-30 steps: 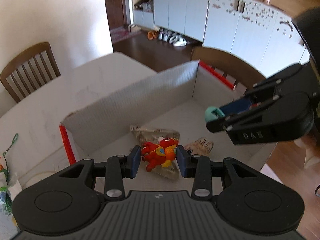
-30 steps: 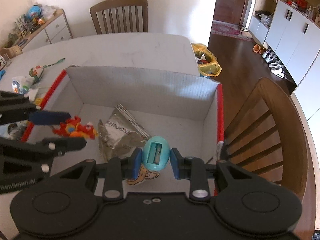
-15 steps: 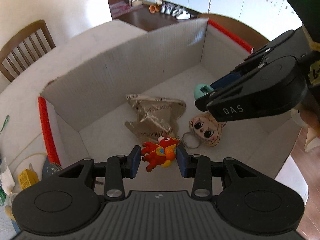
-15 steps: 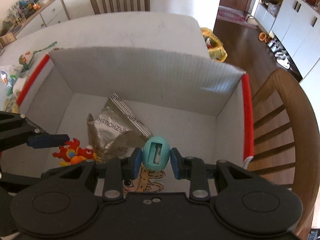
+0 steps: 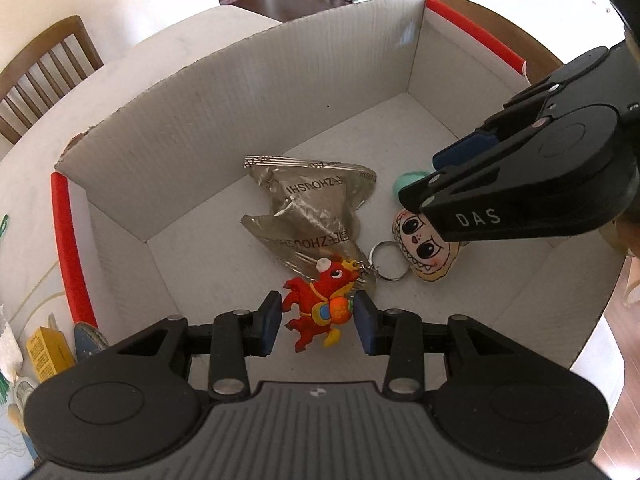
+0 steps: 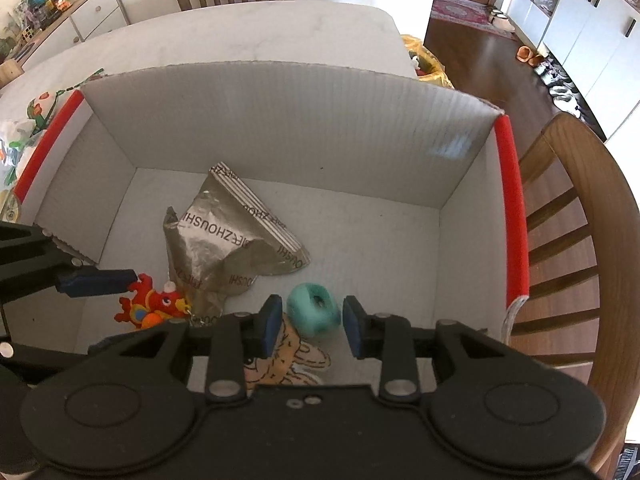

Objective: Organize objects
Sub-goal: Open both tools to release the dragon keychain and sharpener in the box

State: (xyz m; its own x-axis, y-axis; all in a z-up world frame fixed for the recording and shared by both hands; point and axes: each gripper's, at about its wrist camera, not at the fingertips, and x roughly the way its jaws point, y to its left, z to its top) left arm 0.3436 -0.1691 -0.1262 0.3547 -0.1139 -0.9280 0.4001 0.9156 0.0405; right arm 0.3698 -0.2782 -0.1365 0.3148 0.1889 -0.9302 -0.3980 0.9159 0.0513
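My left tool (image 5: 318, 322) pinches the red dragon keychain (image 5: 320, 306), head pointing away from me. My right tool's (image 6: 307, 326) jaws have just been opening; the teal sharpener (image 6: 314, 314) sits loose between them inside the cardboard box (image 6: 280, 120) on the white surface (image 6: 240, 28).

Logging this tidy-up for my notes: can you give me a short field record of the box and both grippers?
Box: white cardboard, red-edged, open top
Lying inside: foil packet, face keychain
Left gripper: shut on red dragon keychain, inside box
Right gripper: jaws just opening, teal sharpener loose between them
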